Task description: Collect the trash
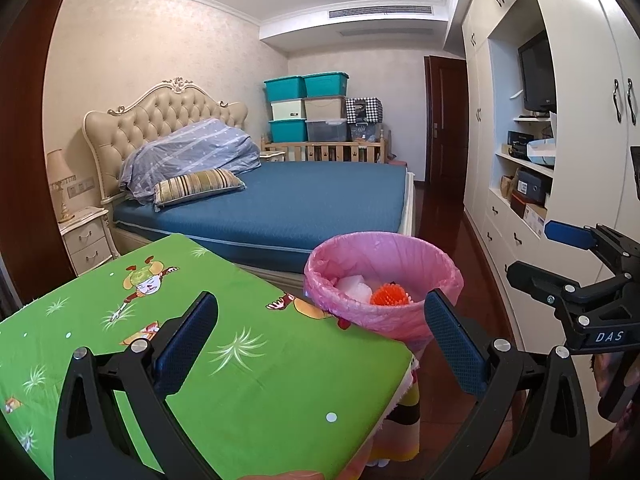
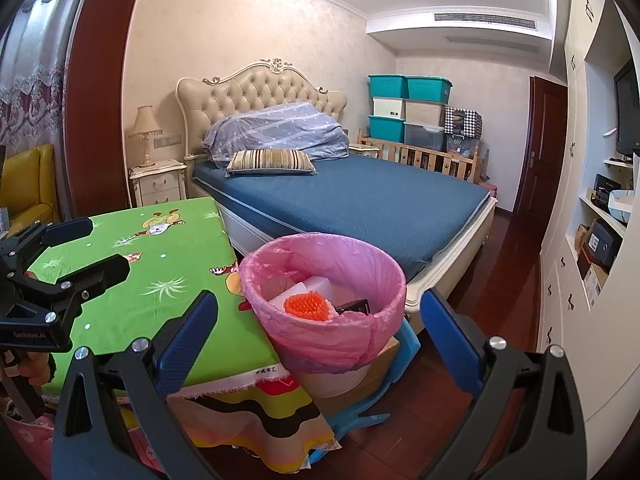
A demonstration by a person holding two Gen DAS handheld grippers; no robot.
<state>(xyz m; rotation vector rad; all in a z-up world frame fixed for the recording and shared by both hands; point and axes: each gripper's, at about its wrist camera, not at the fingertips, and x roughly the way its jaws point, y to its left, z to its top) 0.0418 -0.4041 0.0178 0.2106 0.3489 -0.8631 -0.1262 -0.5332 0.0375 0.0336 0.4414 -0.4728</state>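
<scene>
A bin lined with a pink bag [image 1: 384,280] [image 2: 324,308] stands just right of a small table with a green cartoon cloth [image 1: 224,360] [image 2: 160,264]. Inside lie an orange spiky ball [image 1: 390,295] [image 2: 306,304], white foam pieces [image 1: 354,286] [image 2: 316,282] and a dark item [image 2: 354,306]. My left gripper [image 1: 320,332] is open and empty above the table's right edge. My right gripper [image 2: 320,332] is open and empty in front of the bin. Each gripper also shows at the edge of the other's view, the right one [image 1: 580,264] and the left one [image 2: 68,248].
A bed with a blue mattress [image 2: 360,208] fills the room behind the bin. A white wardrobe wall with shelves [image 1: 520,184] runs along the right. A bedside cabinet with a lamp [image 2: 158,182] stands left of the bed. A blue plastic object [image 2: 396,364] sits under the bin.
</scene>
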